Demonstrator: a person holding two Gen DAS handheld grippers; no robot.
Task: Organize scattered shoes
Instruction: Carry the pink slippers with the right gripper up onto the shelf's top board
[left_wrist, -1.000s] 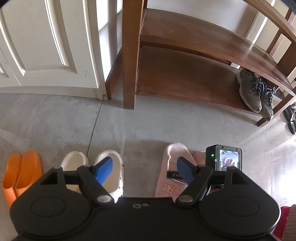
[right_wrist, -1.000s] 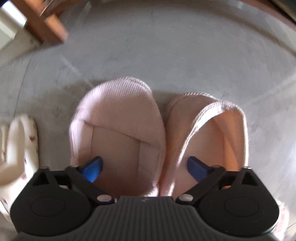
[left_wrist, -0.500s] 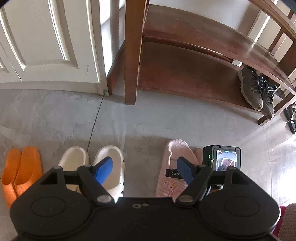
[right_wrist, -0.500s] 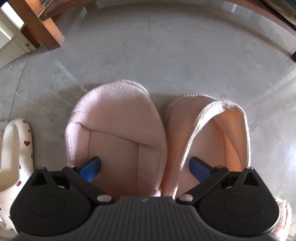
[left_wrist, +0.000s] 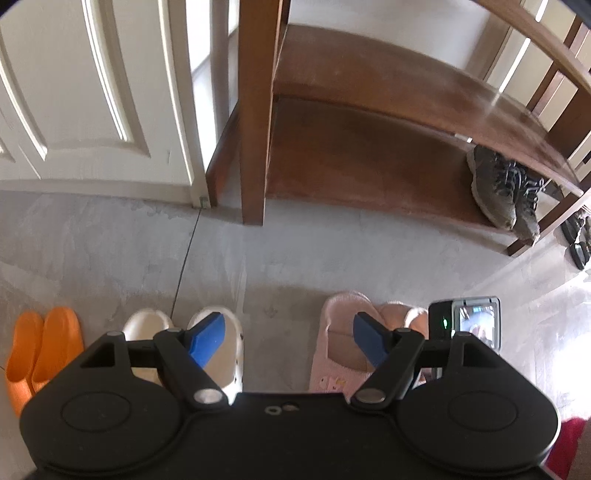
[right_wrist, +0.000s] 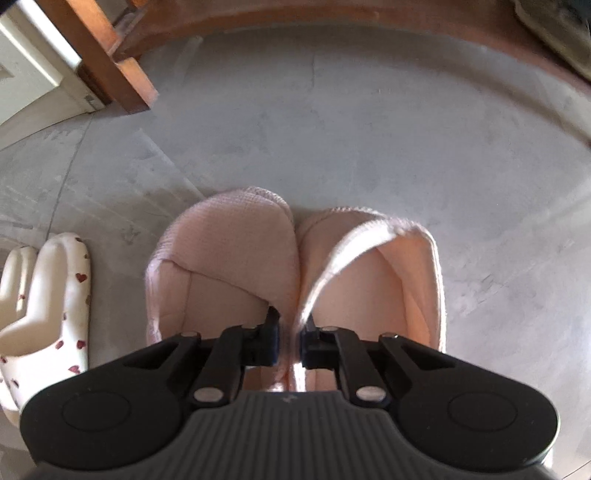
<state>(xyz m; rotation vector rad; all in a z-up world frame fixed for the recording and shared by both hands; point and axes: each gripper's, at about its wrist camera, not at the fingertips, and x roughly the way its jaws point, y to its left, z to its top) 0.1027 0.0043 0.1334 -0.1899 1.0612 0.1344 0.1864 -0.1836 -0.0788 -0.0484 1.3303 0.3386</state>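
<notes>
My right gripper (right_wrist: 288, 343) has its two black fingers squeezed nearly together, pinching the inner edges of the two soft pink fabric slippers (right_wrist: 295, 266) where they touch. The slippers sit side by side on the grey stone floor (right_wrist: 369, 129), toes pointing at the brown wooden shoe rack (left_wrist: 369, 155). I think I am in the grabbing step for this pair. They may be going up onto the rack, or I may be setting them down in the row; I cannot tell which.

My left gripper (left_wrist: 288, 341) is wide open and holds nothing. It hangs above the floor between the pink pair and the white pair.

If I lift, I need a tight pinch so both slippers come along.

My count:
- two pink slippers
- two white rubber clogs with little red hearts (right_wrist: 55, 306)
- two orange rubber clogs (left_wrist: 40, 343)
- two dark grey lace-up sneakers (left_wrist: 506, 188) on the low shelf
- some black shoes (left_wrist: 578, 240) beside the rack; I cannot count them.
</notes>
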